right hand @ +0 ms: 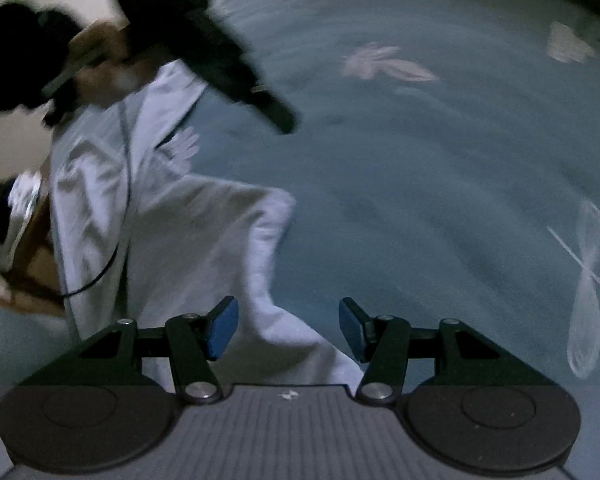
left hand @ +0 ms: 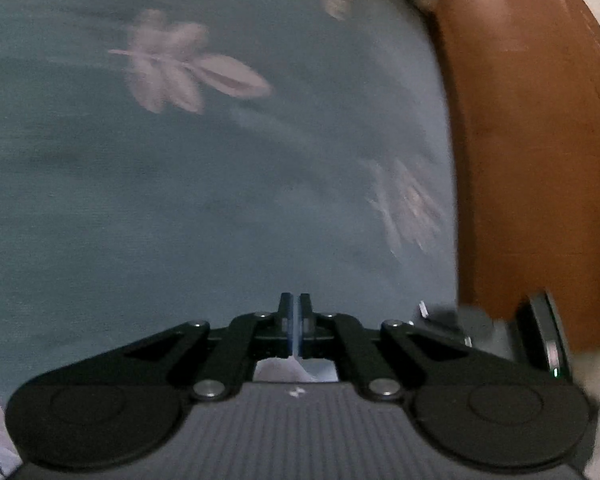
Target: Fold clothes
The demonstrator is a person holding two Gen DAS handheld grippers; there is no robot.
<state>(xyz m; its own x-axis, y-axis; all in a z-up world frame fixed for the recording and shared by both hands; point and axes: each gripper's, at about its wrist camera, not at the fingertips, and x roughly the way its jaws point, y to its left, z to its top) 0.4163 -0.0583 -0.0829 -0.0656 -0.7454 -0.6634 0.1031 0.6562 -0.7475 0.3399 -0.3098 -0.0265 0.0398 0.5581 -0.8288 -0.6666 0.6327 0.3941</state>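
Note:
A white garment (right hand: 188,232) hangs in a long crumpled strip over a teal bedsheet (right hand: 420,180) with pale leaf prints. My left gripper (left hand: 295,312) is shut, with a thin fold of the white garment (left hand: 288,370) caught between its fingers. Seen from the right wrist view, the left gripper (right hand: 280,114) is a blurred dark shape at the upper left, holding the cloth up. My right gripper (right hand: 288,328) is open just above the garment's lower end, whose edge runs between the blue pads (right hand: 222,330), which do not touch it.
A brown wooden board (left hand: 532,160) borders the teal sheet (left hand: 180,200) on the right of the left wrist view. A person's hand (right hand: 100,60) and a thin black cable (right hand: 120,220) show at the left of the right wrist view.

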